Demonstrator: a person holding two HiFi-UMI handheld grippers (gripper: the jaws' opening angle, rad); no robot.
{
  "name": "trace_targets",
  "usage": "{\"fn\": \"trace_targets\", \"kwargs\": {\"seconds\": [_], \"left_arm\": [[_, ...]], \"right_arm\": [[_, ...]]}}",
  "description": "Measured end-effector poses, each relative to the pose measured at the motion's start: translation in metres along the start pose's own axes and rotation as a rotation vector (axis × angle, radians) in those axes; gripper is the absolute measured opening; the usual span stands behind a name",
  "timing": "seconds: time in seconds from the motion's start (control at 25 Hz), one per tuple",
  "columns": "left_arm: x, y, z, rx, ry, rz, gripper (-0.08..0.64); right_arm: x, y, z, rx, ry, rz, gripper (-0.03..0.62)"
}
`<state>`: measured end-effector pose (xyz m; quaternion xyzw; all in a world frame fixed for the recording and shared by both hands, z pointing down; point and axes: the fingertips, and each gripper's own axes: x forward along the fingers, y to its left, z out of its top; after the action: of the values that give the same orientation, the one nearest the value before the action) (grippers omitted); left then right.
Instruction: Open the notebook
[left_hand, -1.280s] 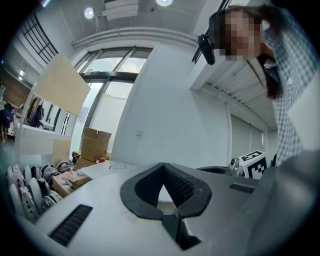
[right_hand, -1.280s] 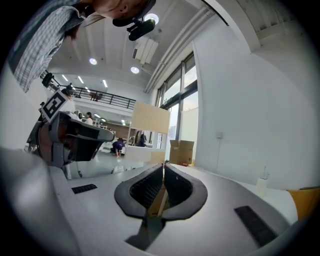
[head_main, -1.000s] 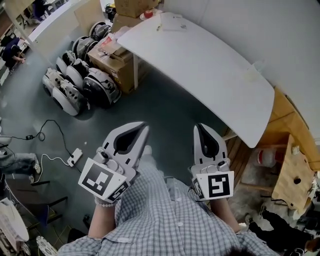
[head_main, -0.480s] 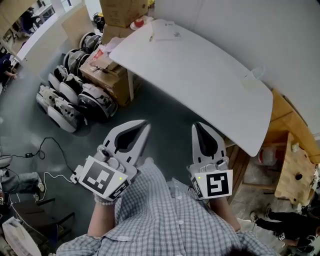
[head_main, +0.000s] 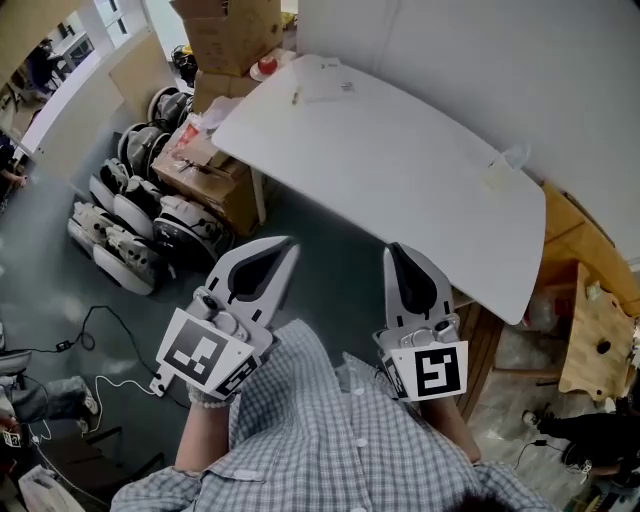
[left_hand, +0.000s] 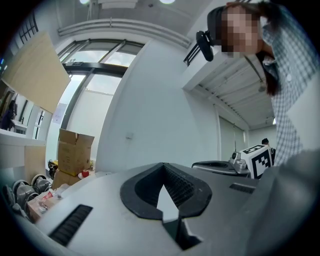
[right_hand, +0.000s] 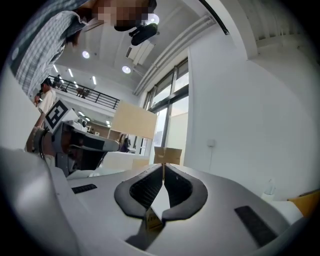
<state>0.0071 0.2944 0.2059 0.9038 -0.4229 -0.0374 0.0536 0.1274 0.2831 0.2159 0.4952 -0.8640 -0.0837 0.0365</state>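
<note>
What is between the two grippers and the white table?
Nothing visible. Only grey floor lies between the left gripper, the right gripper and the near edge of the white table. A flat pale thing at the table's far end may be the notebook; I cannot tell for sure.

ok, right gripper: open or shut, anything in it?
Shut and empty. In the right gripper view the right gripper has its jaw tips meeting, with nothing between the pads.
</note>
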Motion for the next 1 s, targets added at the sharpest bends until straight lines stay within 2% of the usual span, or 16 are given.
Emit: {"fn": "trace_targets", "kwargs": {"seconds": [0.2,0.48,0.68,1.0], "left_arm": [[0.005,0.021,-0.003,0.003,0.002,-0.014,0.006],[0.008,0.031,-0.006,0.004,0.018,-0.033,0.006],[0.007,0.042,-0.008,-0.026,0.013,-0.004,0.006],[0.011,0.066,-0.014,-0.057,0.0,0.066,0.006]], "right_arm": [[0.017,0.001,-0.004,0.005,-0.022,-0.037,0.026],[0.024,0.005,-0.008,-0.013,-0.004,-0.034,0.026],[0.026,-0.006,-0.015,-0.033,0.034,-0.047,0.026],[0.055,-0.012,-0.029,-0.027,0.053,-0.001,0.026]]}}
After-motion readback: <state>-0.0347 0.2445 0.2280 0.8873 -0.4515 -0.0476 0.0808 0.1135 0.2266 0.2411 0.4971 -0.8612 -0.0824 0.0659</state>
